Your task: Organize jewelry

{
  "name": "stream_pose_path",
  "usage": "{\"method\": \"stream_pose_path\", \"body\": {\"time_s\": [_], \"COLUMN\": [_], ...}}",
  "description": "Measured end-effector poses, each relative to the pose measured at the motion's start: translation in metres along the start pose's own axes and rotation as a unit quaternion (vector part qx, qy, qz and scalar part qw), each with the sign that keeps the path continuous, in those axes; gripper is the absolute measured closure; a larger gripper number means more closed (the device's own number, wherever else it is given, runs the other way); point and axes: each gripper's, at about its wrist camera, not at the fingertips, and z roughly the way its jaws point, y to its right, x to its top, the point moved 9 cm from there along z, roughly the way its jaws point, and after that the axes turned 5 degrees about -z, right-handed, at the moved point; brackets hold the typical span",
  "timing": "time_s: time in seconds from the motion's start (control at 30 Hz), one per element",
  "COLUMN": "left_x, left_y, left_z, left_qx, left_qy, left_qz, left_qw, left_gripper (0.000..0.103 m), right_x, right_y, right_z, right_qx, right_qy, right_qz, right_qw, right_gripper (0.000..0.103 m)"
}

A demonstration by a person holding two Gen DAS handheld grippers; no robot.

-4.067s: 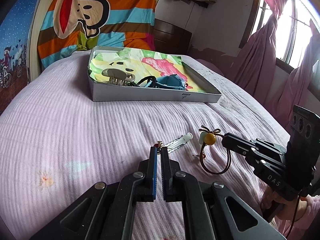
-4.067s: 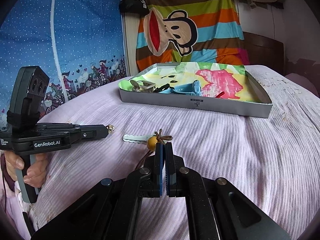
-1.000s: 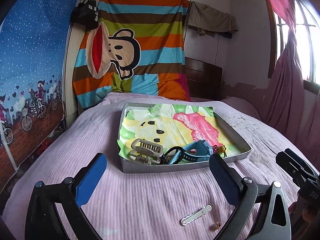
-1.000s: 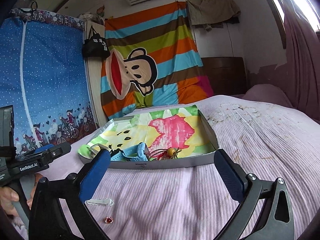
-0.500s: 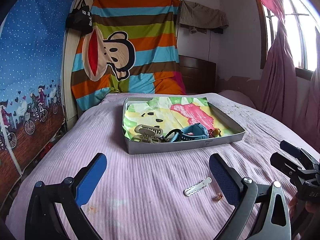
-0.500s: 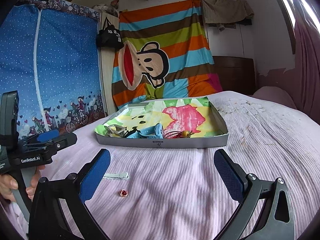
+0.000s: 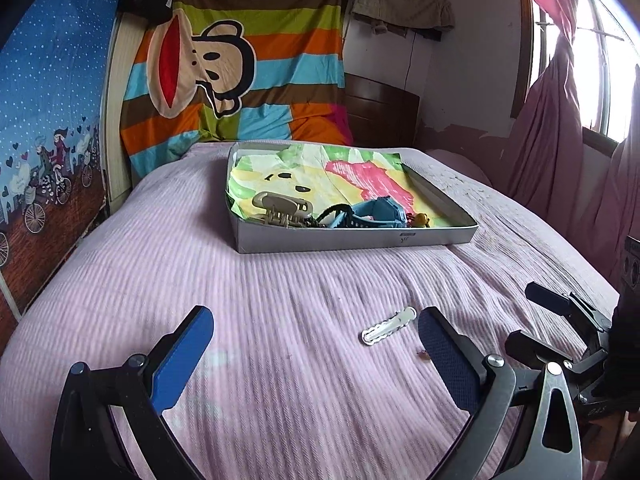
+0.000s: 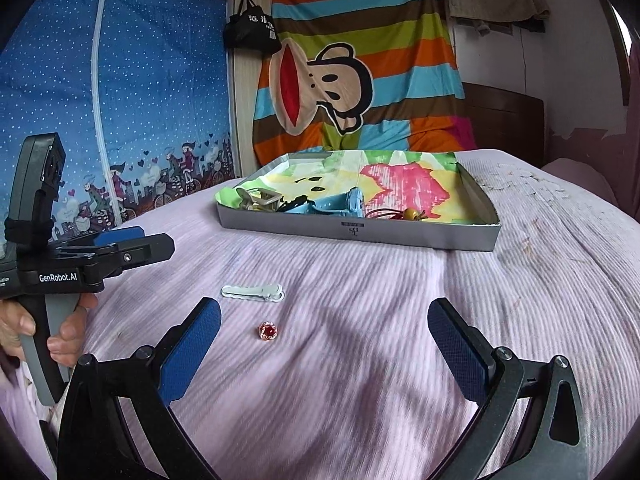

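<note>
A shallow grey box (image 7: 352,238) (image 8: 360,234) lined with colourful paper sits on the pink bed. It holds a beige claw clip (image 7: 282,206), a blue watch (image 7: 374,212) and a hair tie with a yellow bead (image 8: 410,213). A white hair clip (image 7: 388,330) (image 8: 253,292) and a small red ring (image 8: 267,331) lie on the bedspread in front of the box. My left gripper (image 7: 316,354) is open and empty, just left of the white clip. My right gripper (image 8: 324,346) is open and empty, with the ring between its fingers' line and the clip.
The pink bedspread (image 7: 200,264) covers the whole bed. A striped monkey blanket (image 7: 224,64) hangs at the headboard. A blue curtained wardrobe (image 8: 120,120) stands on the left, pink curtains (image 7: 560,140) on the right.
Both grippers have tilted down and moved closer to the bedspread. The white clip and the ring now appear nearer to the fingers. Both stay open and empty.
</note>
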Motion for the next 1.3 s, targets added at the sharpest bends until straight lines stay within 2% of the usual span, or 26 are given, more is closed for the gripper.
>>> {"method": "stream_pose_path", "body": {"time_s": [0.1,0.23,0.3,0.37,0.57,0.8,1.13,1.3], "left_x": [-0.004,-0.009,-0.012,-0.014,-0.022,-0.029,-0.034,-0.036], "left_y": [0.003,0.009,0.011,0.015,0.027,0.032,0.035,0.039], "left_z": [0.003,0.012,0.017,0.021,0.030,0.046,0.060,0.064], "left_qx": [-0.014,-0.035,-0.047,-0.061,-0.088,-0.092,-0.088,-0.086], "left_qy": [-0.010,-0.037,-0.051,-0.065,-0.092,-0.127,-0.149,-0.157], "left_qz": [0.001,0.004,0.004,0.004,0.020,0.032,0.042,0.052], "left_qw": [0.9998,0.9987,0.9976,0.9960,0.9916,0.9871,0.9840,0.9824], "left_gripper": [0.004,0.020,0.028,0.043,0.064,0.075,0.077,0.082], "right_x": [-0.004,-0.012,-0.014,-0.017,-0.026,-0.033,-0.030,-0.026], "right_y": [-0.004,-0.011,-0.014,-0.016,-0.031,-0.040,-0.037,-0.031], "right_z": [0.006,0.015,0.018,0.022,0.034,0.049,0.067,0.072], "right_qx": [0.015,0.030,0.038,0.048,0.080,0.089,0.079,0.070], "right_qy": [-0.013,-0.034,-0.041,-0.051,-0.081,-0.110,-0.124,-0.122], "right_qz": [-0.005,-0.010,-0.011,-0.014,-0.035,-0.053,-0.049,-0.042], "right_qw": [1.000,0.999,0.998,0.997,0.993,0.989,0.988,0.989], "right_gripper": [0.001,0.002,0.010,0.022,0.040,0.063,0.083,0.092]}}
